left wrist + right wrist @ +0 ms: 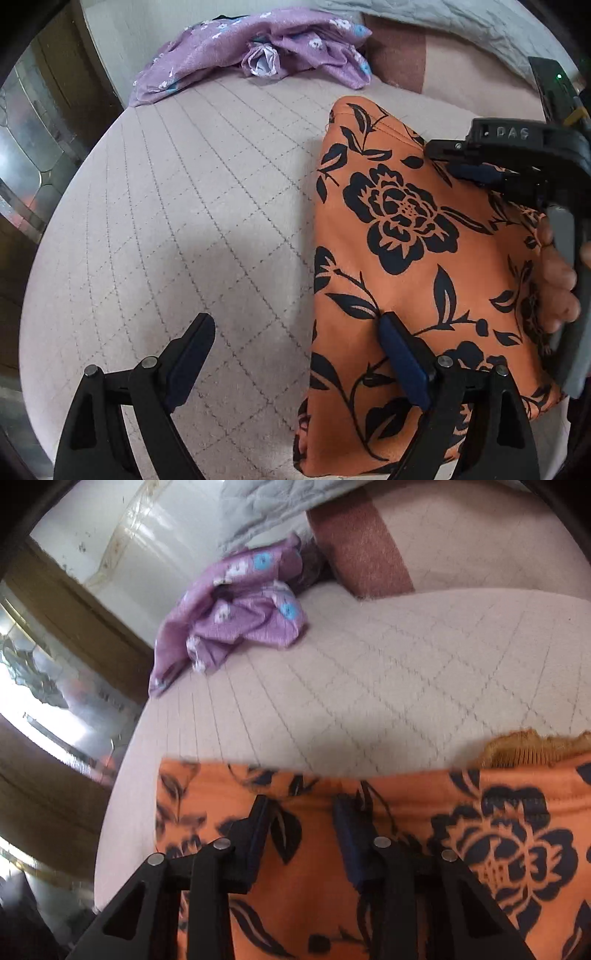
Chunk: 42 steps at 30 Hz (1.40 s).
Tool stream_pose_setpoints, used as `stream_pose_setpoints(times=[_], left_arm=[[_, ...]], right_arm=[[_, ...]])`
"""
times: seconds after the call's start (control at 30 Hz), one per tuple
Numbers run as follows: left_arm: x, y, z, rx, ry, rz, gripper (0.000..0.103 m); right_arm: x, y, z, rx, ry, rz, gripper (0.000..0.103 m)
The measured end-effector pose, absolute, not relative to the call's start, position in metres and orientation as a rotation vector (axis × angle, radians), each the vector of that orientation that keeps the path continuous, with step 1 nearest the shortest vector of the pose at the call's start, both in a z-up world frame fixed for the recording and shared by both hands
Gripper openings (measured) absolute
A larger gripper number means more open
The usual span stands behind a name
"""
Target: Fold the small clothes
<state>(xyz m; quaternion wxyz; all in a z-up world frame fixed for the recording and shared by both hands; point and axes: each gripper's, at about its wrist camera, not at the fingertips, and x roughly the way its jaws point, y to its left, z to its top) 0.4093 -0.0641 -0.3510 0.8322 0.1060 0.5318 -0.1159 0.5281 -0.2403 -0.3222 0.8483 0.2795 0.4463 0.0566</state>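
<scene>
smooth orange floral garment (424, 266), quilted bedcover (184, 221)

**Hidden, cropped and blurred regions in the two wrist views**

The orange floral garment (406, 258) runs past the lower frame edge, and the right gripper (476, 162) covers part of its far side; that gripper's own fingertips cannot be separated. In the right wrist view, motion blur softens the print and the ochre ruffled fabric (532, 751), which the garment partly covers. The purple floral garment (236, 616) stays bunched, shape undeterminable.
</scene>
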Motion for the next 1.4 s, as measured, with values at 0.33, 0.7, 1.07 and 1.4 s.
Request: stream_pose_setpoints(times=[0.33,0.7,1.07,1.4], left_arm=[[0.386,-0.051,-0.317,0.179,1.021,-0.296,0.090],[0.369,-0.051,-0.345,0.234,1.103,-0.264,0.091],[0.314,-0.045,-0.302,0.135,0.951,-0.218,0.090],[0.328,-0.071,-0.336,0.183,1.071,-0.182,0.094]], right_arm=[[0.392,-0.338,-0.274,0.582,0.869,-0.028,0.040],[0.251,-0.417,-0.310,0.632,1.016,-0.215,0.050],[0.217,-0.419,-0.298,0.670,0.893,-0.196,0.050],[0.223,-0.422,-0.314,0.759,0.917,-0.161,0.051]])
